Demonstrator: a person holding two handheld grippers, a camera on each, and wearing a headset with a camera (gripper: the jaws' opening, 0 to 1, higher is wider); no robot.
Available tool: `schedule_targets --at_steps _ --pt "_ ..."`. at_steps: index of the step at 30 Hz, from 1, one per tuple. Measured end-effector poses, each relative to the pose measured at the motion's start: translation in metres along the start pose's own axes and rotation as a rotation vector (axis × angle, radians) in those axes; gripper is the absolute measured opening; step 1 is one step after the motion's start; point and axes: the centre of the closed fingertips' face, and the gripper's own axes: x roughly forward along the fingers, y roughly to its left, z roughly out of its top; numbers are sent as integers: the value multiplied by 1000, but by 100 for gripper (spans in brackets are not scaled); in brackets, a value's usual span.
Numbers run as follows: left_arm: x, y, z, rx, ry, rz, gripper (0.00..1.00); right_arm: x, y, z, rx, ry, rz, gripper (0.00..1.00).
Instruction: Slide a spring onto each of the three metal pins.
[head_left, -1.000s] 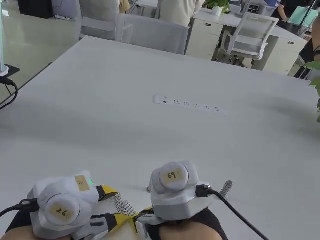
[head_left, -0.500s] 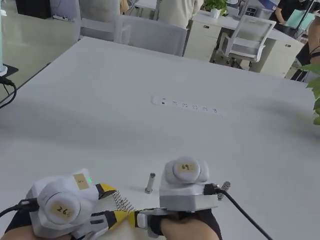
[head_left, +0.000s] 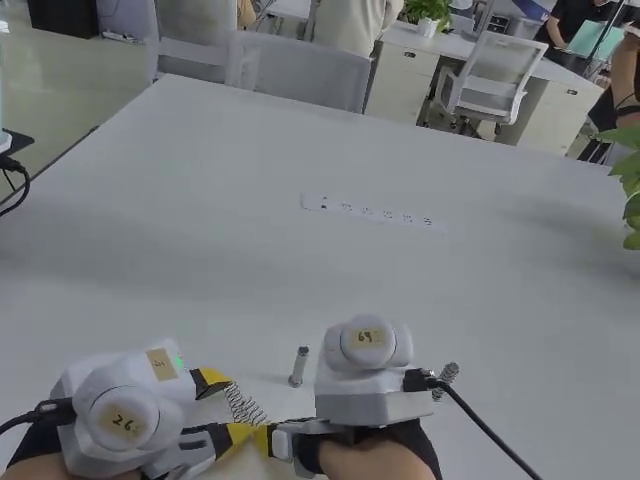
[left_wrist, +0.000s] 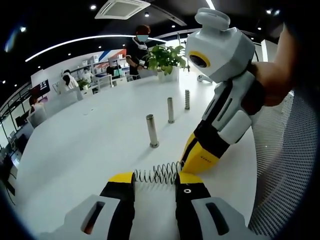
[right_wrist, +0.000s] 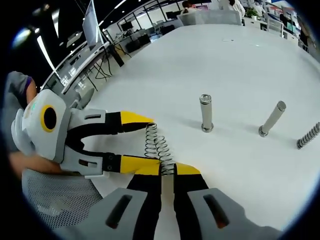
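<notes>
The left gripper (left_wrist: 154, 177) holds the spring (left_wrist: 159, 173) end to end between half-parted jaws. The right gripper (right_wrist: 167, 169), jaws nearly closed, nips one end. Beyond the jaws stand a bare pin (left_wrist: 150, 131), a second pin (left_wrist: 170, 110) and a spring-clad pin (left_wrist: 187, 99), its base cut off in the head view.

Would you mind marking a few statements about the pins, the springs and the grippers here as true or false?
1. Every pin already carries a spring. False: only the far pin does; the near pin and the middle pin are bare.
2. The right gripper is shut on one end of the loose spring. True.
3. The power strip lies between the two grippers. False: it lies farther across the table, beyond the pins.
4. The loose spring sits between the left gripper's jaws. True.
</notes>
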Motion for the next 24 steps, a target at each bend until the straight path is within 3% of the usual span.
schedule_targets --at_steps 11,13,14,16,24 --pt "0 1 3 -14 -16 3 25 1 -1 1 7 -3 -5 4" --pt "0 2 4 -13 -20 5 26 1 -1 0 -27 6 -13 4" --pt "0 7 1 -11 -6 24 26 4 -3 1 -112 9 -32 4" --pt "-1 11 1 -60 -24 26 26 5 -7 4 -86 -1 -30 4" --pt "-1 5 -9 -30 2 8 26 -1 -6 0 -121 -1 -30 5"
